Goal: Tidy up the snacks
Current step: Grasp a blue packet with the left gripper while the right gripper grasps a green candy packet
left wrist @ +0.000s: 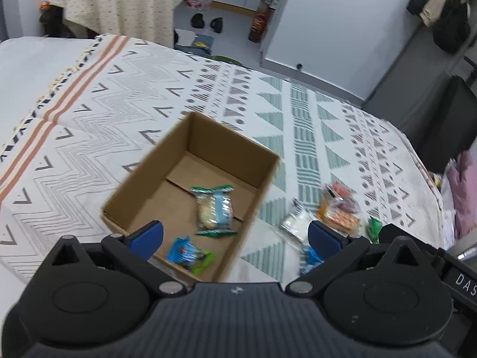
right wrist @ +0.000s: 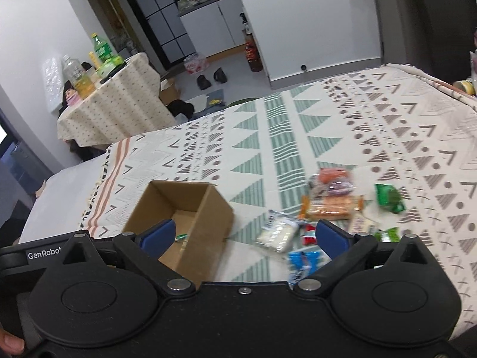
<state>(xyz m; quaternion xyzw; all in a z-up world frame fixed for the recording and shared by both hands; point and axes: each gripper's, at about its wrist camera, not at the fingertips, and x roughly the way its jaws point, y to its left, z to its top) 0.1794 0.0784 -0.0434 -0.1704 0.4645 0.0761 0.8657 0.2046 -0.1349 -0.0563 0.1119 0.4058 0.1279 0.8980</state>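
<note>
Left wrist view: both hand-held grippers (left wrist: 235, 235) (right wrist: 244, 235) gape wide, holding nothing, above the cardboard box (left wrist: 190, 137) at centre holding two snacks – risk: loose packets (right wrist: 328, 205) right of it on the bed overlap, inviting a double pick.

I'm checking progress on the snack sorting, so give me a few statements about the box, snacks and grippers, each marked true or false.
1. The cardboard box holds two snack packets. True.
2. The left gripper grips a snack. False: it is open and holds nothing.
3. Loose snacks lie on the patterned cloth beside the box. True.
4. The right gripper is shut. False: it is open.
</note>
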